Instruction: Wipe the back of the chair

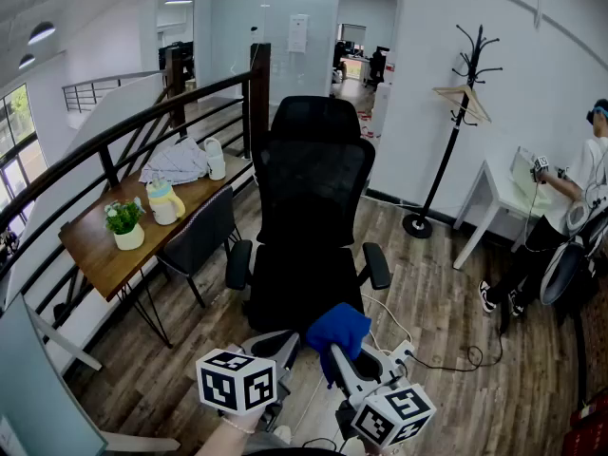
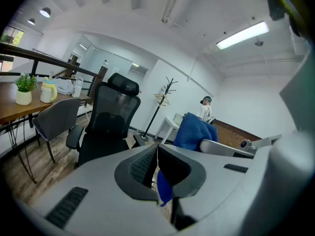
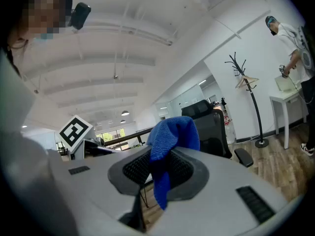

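Both grippers are seen low at the bottom of the head view, with nothing touched yet. Right gripper (image 3: 158,167) is clamped on the blue cloth (image 3: 172,132), with a decent wad bunched above the jaws and a tail hanging below. Left gripper (image 2: 155,151) has its jaws pressed together with nothing held. The blue seen past it is just that same cloth.

Black office chair (image 1: 313,193) is parked well ahead with its seat turned toward the camera, so the mesh backrest is faced front-on and its rear side is hidden.

Tip-wise, the cloth should probably be brought up under the headrest (image 1: 315,119). The bunched part, not the jaw tips, should be laid flat on the mesh and then dragged down in overlapping strips. The chair likely rolls, so an armrest (image 1: 376,266) could be braced with the left gripper so it isn't shoved away.
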`<act>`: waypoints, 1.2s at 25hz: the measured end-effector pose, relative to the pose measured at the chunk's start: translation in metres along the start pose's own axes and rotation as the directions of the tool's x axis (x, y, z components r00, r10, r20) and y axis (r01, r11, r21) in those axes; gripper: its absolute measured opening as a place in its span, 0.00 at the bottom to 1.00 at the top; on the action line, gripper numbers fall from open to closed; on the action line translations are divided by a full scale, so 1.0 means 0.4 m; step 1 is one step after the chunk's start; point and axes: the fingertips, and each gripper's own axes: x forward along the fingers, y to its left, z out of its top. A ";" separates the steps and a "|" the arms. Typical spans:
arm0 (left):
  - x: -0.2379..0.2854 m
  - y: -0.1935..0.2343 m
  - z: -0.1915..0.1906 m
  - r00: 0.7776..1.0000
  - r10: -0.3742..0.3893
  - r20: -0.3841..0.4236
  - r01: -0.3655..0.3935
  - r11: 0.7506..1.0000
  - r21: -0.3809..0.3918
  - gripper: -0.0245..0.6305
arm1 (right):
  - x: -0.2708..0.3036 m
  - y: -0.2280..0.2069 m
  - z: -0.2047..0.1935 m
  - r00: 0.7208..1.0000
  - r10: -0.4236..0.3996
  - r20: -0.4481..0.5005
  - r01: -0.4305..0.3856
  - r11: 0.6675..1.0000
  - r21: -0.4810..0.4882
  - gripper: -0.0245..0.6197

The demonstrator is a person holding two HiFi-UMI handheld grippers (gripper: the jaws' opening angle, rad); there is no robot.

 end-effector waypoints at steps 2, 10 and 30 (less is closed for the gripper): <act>-0.005 0.004 -0.023 1.000 0.013 -0.022 -0.013 1.000 0.002 0.07 | -0.002 0.009 -0.016 1.000 -0.003 -0.016 0.003 1.000 0.011 0.17; -0.001 0.049 -0.047 0.998 0.041 -0.044 -0.041 0.999 -0.016 0.07 | 0.009 0.012 -0.043 0.999 -0.006 -0.048 0.006 1.000 0.013 0.17; 0.075 0.178 0.007 0.996 0.021 -0.088 -0.023 0.999 -0.025 0.07 | 0.115 -0.071 -0.048 0.996 -0.085 -0.025 0.086 0.993 0.082 0.18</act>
